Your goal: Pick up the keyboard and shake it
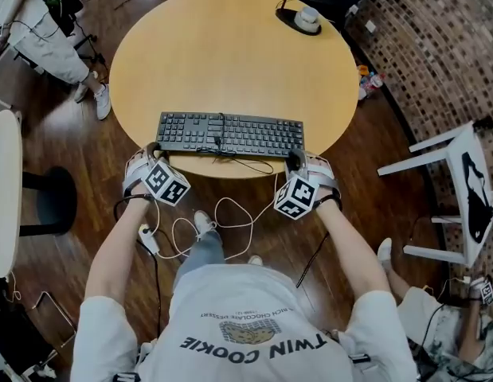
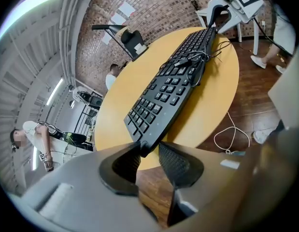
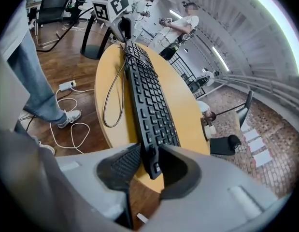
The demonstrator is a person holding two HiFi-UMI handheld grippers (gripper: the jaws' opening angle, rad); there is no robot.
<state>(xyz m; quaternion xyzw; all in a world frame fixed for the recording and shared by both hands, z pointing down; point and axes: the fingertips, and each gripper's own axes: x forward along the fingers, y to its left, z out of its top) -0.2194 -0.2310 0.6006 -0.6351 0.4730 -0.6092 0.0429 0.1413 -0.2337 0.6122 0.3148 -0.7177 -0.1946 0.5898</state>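
Keyboard (image 1: pixel 230 134): black, full-size, lying flat at the near edge of the round table (image 1: pixel 230 46). Its long axis runs straight from the left tool (image 2: pixel 150 158) to the right tool (image 3: pixel 149 170), and one short end reaches in between the jaws of each. Left tool: jaws narrowed round the end corner, one pad touching and a gap at the other, so not yet clamped. Right tool: jaws closed on the opposite end, so a level lift probably waits on the left side's grip.
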